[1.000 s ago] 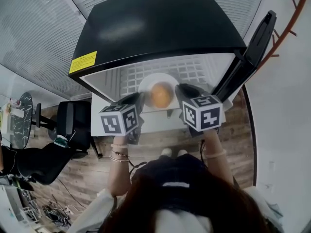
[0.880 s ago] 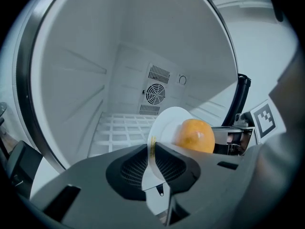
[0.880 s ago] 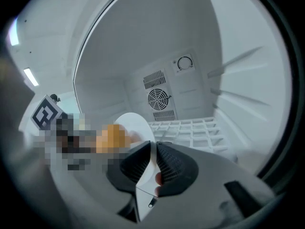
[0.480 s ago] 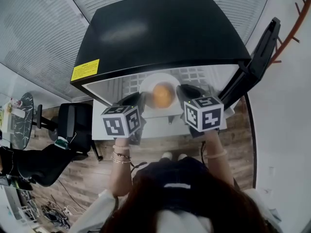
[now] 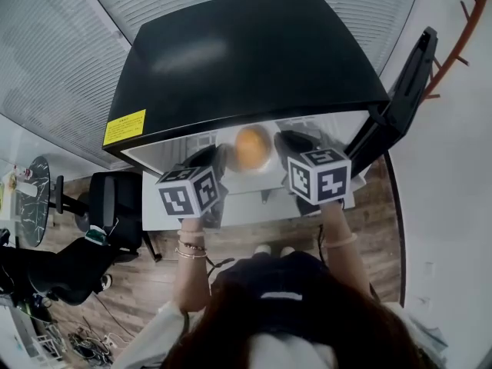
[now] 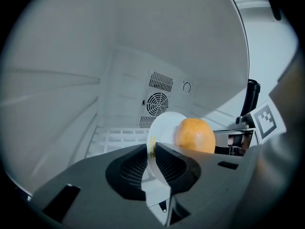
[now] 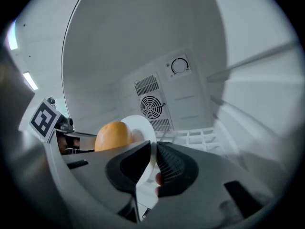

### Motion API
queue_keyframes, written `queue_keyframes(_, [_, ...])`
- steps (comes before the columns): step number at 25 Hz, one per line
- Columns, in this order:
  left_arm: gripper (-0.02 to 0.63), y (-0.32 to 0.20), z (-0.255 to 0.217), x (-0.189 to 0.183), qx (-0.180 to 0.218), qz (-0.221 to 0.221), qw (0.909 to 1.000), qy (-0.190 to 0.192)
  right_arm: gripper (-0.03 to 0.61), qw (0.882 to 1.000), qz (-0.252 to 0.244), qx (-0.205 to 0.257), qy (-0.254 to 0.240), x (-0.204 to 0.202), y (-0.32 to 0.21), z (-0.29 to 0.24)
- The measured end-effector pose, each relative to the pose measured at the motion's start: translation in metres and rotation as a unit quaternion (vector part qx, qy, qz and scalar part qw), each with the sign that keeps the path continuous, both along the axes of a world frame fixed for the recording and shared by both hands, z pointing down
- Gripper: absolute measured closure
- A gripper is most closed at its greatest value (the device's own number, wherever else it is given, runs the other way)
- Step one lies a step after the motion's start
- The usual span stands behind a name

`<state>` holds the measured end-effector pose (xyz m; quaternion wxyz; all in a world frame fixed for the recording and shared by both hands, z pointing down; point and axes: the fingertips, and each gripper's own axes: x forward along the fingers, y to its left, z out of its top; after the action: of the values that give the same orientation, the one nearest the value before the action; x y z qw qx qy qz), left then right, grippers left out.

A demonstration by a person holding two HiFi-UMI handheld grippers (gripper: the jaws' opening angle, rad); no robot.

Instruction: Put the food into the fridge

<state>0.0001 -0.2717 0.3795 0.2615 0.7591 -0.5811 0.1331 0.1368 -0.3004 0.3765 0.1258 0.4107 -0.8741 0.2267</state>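
A white plate [image 6: 164, 128] carries an orange [image 6: 194, 135] inside the open mini fridge [image 5: 254, 52]. My left gripper [image 6: 152, 149] is shut on the plate's left rim; its jaws have just been opening a little, with the rim still between them. My right gripper [image 7: 153, 149] is shut on the opposite rim of the plate [image 7: 140, 128], beside the orange [image 7: 113, 136]. In the head view the orange [image 5: 252, 146] shows at the fridge's front edge between the left gripper [image 5: 215, 161] and the right gripper [image 5: 288, 146]. The plate hangs above the wire shelf [image 6: 114, 137].
The fridge door [image 5: 400, 106] stands open at the right. A round fan grille [image 7: 151, 107] sits on the fridge's back wall. A black chair [image 5: 115, 206] and a small round table [image 5: 31, 198] stand on the wooden floor at the left.
Both grippers have carried the plate and orange deeper into the fridge; in the head view most of the plate is now hidden under the fridge top.
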Motion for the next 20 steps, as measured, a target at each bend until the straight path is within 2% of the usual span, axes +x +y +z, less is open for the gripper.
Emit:
queue_keyframes(6, [0.551, -0.012, -0.001, -0.005, 0.0, -0.001, 1.0, -0.003, 0.537, 1.0, 0.001, 0.001, -0.002, -0.005, -0.012, -0.002])
queue_keyframes(14, [0.541, -0.017, 0.016, -0.01, -0.026, -0.004, 0.9996, 0.007, 0.537, 1.0, 0.005, -0.014, -0.007, -0.012, -0.023, 0.004])
queue_keyframes(20, [0.538, -0.019, 0.021, -0.012, -0.03, -0.014, 0.9994, 0.005, 0.535, 1.0, 0.003, -0.022, 0.022, -0.017, -0.03, 0.008])
